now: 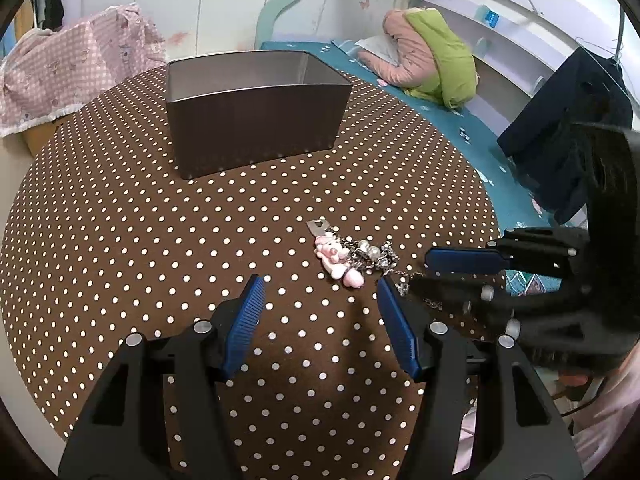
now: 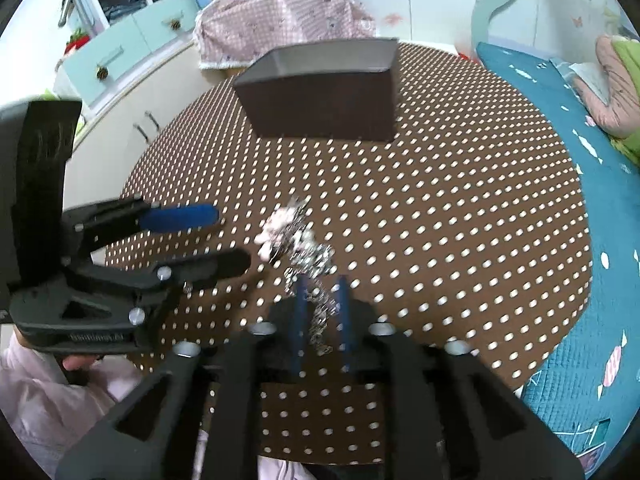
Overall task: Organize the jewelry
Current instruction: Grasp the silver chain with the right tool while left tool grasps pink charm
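A tangle of jewelry lies on the brown polka-dot round table: a pink figure charm, pearls, a silver tag and silver chains. My left gripper stands open just in front of it with nothing between its blue pads. My right gripper comes in from the right, its jaws a small way apart. In the right wrist view a silver chain of the blurred jewelry pile runs between the right gripper's fingers, and the pads do not visibly press on it. The left gripper is at the left. An empty dark metal tin stands at the table's far side.
Beyond the table are a pink checked cloth and a teal bed with a pink-and-green jacket. A dark garment hangs at the right. White and mint cabinets stand to the left. A person's pale sleeve is near the table edge.
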The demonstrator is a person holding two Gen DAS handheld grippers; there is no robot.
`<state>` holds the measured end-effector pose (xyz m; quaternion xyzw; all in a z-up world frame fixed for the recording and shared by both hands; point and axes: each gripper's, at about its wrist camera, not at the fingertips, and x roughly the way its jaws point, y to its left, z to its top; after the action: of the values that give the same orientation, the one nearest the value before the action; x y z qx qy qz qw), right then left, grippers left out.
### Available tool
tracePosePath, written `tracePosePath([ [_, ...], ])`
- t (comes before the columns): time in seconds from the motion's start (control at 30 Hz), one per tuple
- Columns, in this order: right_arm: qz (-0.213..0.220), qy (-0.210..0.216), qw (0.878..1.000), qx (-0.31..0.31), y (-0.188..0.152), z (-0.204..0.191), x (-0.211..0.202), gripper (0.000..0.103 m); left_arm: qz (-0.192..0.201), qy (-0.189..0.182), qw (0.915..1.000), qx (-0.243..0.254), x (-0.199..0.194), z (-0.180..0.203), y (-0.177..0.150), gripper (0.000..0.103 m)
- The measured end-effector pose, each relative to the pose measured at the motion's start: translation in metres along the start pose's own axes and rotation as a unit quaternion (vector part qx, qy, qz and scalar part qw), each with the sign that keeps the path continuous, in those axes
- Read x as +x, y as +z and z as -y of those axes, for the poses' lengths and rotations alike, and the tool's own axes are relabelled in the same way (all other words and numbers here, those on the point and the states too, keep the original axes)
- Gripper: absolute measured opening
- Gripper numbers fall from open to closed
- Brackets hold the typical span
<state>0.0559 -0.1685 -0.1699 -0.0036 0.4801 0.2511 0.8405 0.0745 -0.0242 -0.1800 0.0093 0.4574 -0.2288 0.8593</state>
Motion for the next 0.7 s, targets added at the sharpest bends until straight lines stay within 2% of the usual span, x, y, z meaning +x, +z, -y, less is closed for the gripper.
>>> tracePosePath([
  [0.07, -0.007, -0.005, 1.000, -0.011, -0.005, -0.004, 0.005, 0.032, 0.000, -0.001, 1.0000, -0.001, 0.000, -0.002, -0.002, 0.060],
  [0.13, -0.003, -0.016, 1.000, -0.025, -0.007, -0.007, 0.005, 0.027, -0.002, -0.004, 1.0000, 0.000, 0.000, -0.004, -0.004, 0.060],
  [0.2, -0.002, -0.025, 0.999, -0.027, -0.006, -0.006, 0.005, 0.011, -0.004, -0.008, 1.0000, 0.001, 0.001, -0.005, -0.005, 0.060],
  [0.23, -0.002, -0.023, 0.999, -0.023, -0.005, -0.003, 0.005, 0.007, -0.005, -0.009, 0.9999, 0.001, 0.001, -0.004, -0.006, 0.060],
  [0.37, -0.004, -0.014, 1.000, -0.012, -0.002, 0.003, 0.003, 0.005, -0.006, -0.014, 0.9998, 0.010, 0.003, 0.000, -0.005, 0.060],
  [0.5, 0.013, -0.006, 1.000, 0.010, 0.003, 0.012, -0.007, 0.003, -0.007, -0.015, 0.9997, 0.016, 0.010, 0.007, 0.000, 0.058],
  [0.6, 0.033, -0.008, 0.999, 0.023, 0.011, 0.022, -0.018, 0.003, -0.007, -0.015, 0.9997, 0.016, 0.015, 0.012, 0.006, 0.051],
  [0.7, 0.048, -0.014, 0.998, 0.028, 0.017, 0.028, -0.027, 0.004, -0.013, -0.001, 0.9998, 0.018, 0.023, 0.017, 0.011, 0.039],
])
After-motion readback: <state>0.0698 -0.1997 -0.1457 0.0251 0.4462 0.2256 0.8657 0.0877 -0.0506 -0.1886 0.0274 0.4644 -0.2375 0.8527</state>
